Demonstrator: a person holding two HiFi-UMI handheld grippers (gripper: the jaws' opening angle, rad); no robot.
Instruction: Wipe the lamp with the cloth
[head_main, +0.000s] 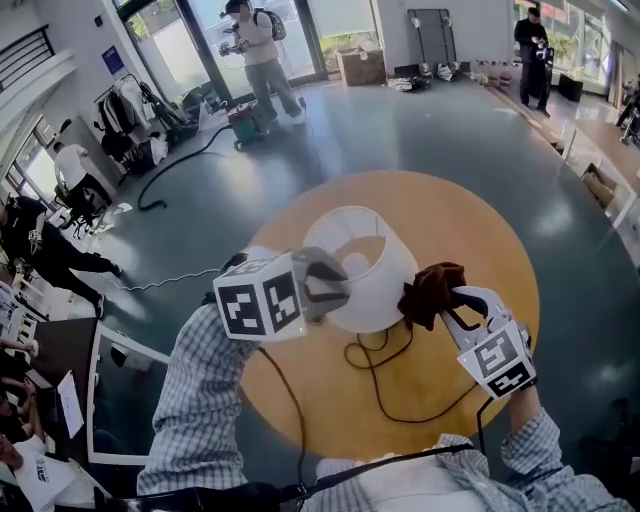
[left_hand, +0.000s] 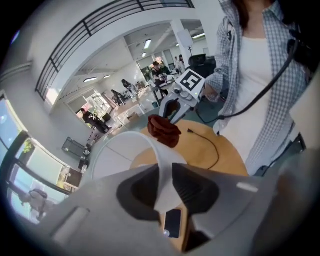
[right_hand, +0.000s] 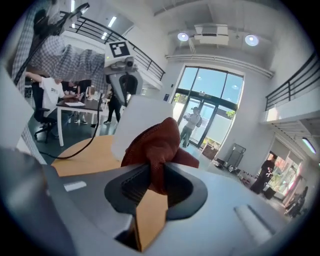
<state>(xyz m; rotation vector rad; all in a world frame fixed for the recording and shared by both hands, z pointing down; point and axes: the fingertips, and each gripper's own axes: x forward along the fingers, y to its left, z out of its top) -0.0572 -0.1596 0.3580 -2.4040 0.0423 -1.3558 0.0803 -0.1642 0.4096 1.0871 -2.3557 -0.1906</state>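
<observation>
The white-shaded lamp (head_main: 365, 262) stands on the round wooden table (head_main: 470, 230), with its base hidden under the shade. The left gripper's (head_main: 330, 285) fingers pinch the shade's rim. The right gripper's (head_main: 452, 300) fingers clamp the dark red cloth (head_main: 430, 288) at the shade's side.

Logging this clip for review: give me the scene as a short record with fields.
surface: round wooden table
lamp: white lamp, seen from above its open top
cord: black cord looped on the table
left gripper: left gripper, jaws shut on the lamp's shade wall
right gripper: right gripper, jaws shut on the cloth
cloth: dark red cloth, bunched, at the shade's outer side, seemingly touching it
</observation>
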